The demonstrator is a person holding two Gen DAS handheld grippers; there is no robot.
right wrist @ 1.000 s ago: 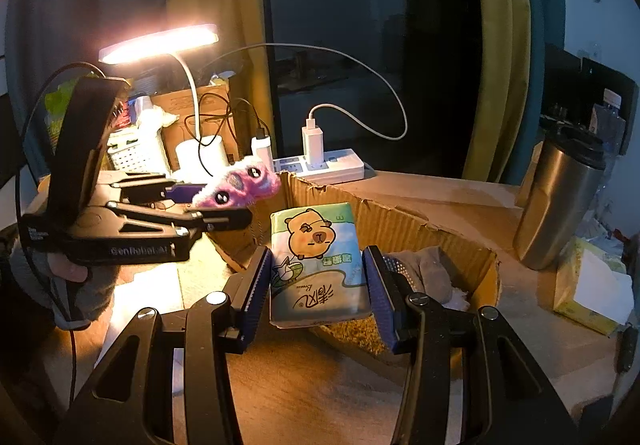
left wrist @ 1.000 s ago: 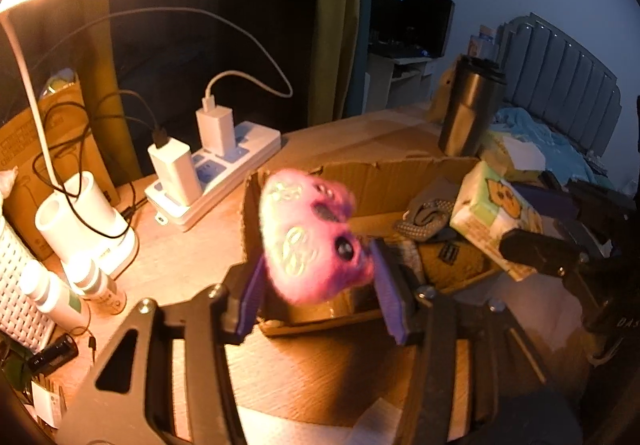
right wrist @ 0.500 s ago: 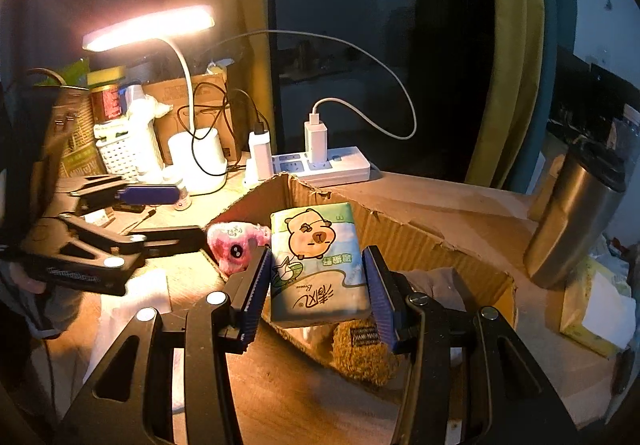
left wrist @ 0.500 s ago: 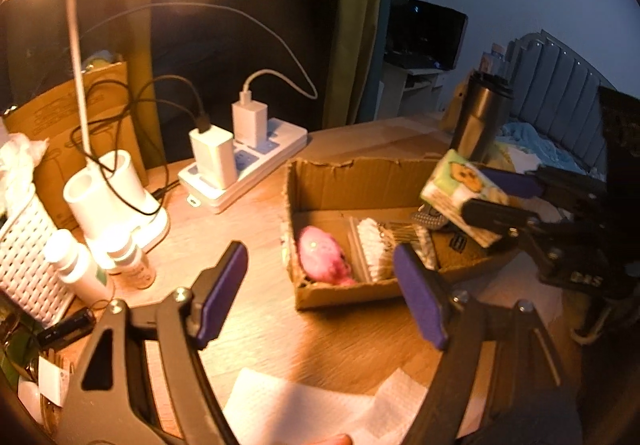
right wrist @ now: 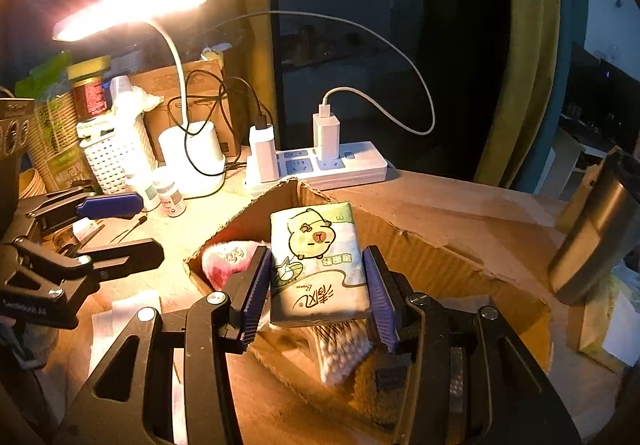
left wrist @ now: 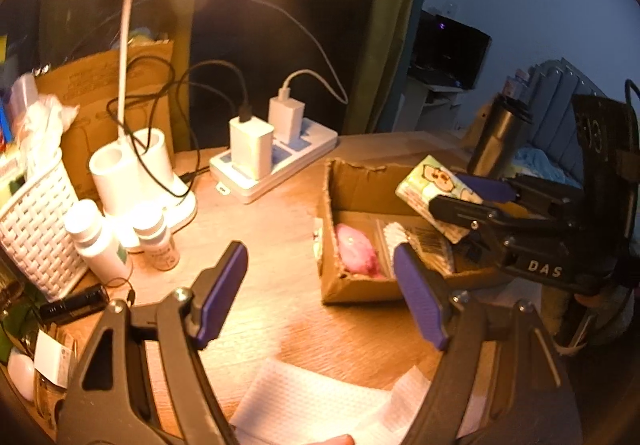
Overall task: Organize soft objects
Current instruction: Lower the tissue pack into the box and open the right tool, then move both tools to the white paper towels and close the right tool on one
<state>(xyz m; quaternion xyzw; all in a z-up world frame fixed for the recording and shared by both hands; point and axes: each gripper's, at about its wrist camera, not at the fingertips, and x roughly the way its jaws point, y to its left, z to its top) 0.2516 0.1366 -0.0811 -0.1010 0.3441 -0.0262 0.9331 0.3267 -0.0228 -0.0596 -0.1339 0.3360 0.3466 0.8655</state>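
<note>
A pink plush toy (left wrist: 356, 251) (right wrist: 228, 259) lies inside the open cardboard box (left wrist: 360, 173) (right wrist: 420, 241), at its left end. My left gripper (left wrist: 320, 285) (right wrist: 120, 229) stands open and holds nothing, back from the box over the wooden desk. My right gripper (right wrist: 316, 285) (left wrist: 472, 201) is shut on a tissue pack (right wrist: 316, 261) (left wrist: 436, 187) with a cartoon animal on it, held above the box. A bag of cotton swabs (right wrist: 340, 349) and a brownish cloth lie in the box under the pack.
A lit desk lamp (right wrist: 132, 5), a white power strip (left wrist: 276, 165) with chargers, a white basket (left wrist: 36, 221) and small bottles (left wrist: 156, 241) stand left of the box. A steel tumbler (right wrist: 592, 229) stands to the right. Paper towels (left wrist: 312, 405) lie at the near edge.
The left gripper let go of the pink plush, which now lies in the box, and drew back to the left. The right gripper carried the tissue pack further over the box.
</note>
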